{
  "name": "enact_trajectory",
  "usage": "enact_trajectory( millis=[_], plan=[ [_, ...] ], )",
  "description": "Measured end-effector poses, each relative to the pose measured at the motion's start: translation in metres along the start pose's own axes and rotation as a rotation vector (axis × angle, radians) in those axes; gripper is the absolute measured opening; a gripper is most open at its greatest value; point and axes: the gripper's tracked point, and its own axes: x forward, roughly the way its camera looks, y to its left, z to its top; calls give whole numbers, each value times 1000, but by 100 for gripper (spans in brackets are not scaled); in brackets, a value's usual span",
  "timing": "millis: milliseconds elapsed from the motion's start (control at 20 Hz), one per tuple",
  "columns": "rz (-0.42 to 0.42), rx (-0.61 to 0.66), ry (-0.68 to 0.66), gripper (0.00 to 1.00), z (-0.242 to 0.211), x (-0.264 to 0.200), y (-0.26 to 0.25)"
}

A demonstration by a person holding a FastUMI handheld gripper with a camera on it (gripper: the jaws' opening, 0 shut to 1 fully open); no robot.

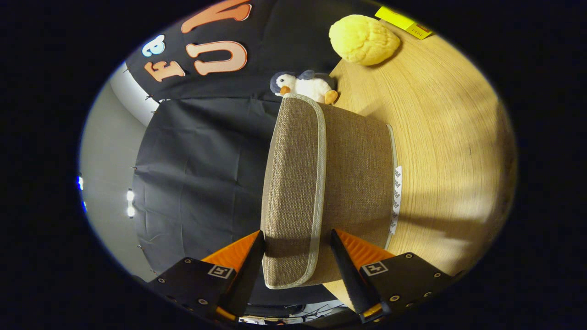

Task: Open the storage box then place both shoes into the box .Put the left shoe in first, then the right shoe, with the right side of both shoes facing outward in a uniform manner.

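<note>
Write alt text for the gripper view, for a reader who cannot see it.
The gripper has its two orange-and-black fingers open on either side of the lid edge of a brown woven fabric storage box, whose lid is still down. The box stands on a light wooden table; beyond it sit a plush penguin and a yellow plush toy.

The box [321, 192] stands on the tabletop [449, 151], its lid edge between the hand-held gripper [298, 254] fingers. Beyond it lies a penguin [305, 85]; farther right, a sponge [363, 39] rests on the tabletop.
</note>
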Motion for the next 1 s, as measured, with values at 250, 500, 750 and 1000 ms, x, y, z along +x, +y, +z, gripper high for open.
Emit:
enact_trajectory(
  millis=[250,500,750,1000],
  plan=[
    [70,-11,-35,63,5,-16,14],
    [244,31,-157,33,23,-36,65],
    [266,-27,-132,23,11,-23,103],
    [265,-159,-127,17,17,-9,169]
  ],
)
